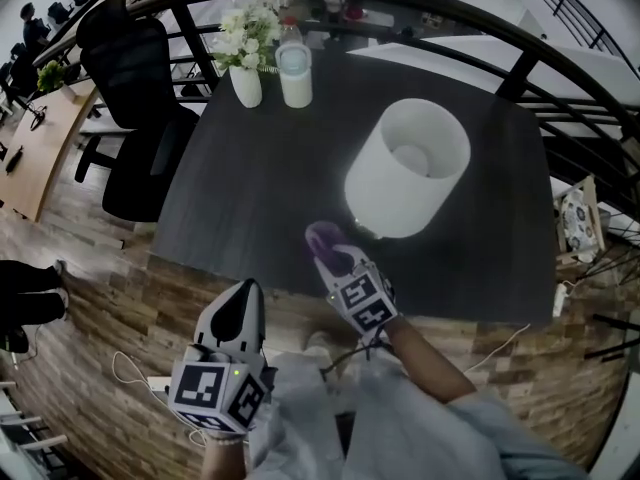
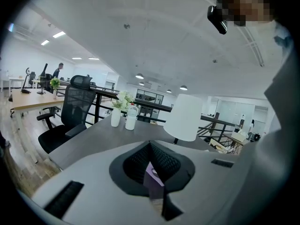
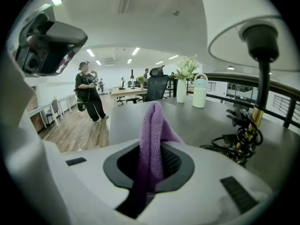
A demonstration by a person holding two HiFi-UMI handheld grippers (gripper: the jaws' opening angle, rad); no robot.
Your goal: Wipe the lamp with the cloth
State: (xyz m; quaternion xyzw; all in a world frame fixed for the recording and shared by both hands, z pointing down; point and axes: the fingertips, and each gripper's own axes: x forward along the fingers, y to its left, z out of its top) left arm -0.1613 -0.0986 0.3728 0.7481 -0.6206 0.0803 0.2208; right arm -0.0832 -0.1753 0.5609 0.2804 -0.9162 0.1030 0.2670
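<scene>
The white lamp stands on the dark table, right of centre. My right gripper is just in front of the lamp's base, shut on a purple cloth that sticks up out of the jaws. In the right gripper view the cloth rises between the jaws, with the lamp's stem and coiled cable close on the right. My left gripper hangs below the table's near edge, jaws together. From the left gripper view the lamp is ahead across the table.
A vase of white flowers and a white bottle stand at the table's far edge. A black office chair is left of the table, and a curved railing runs behind it. A person stands far off.
</scene>
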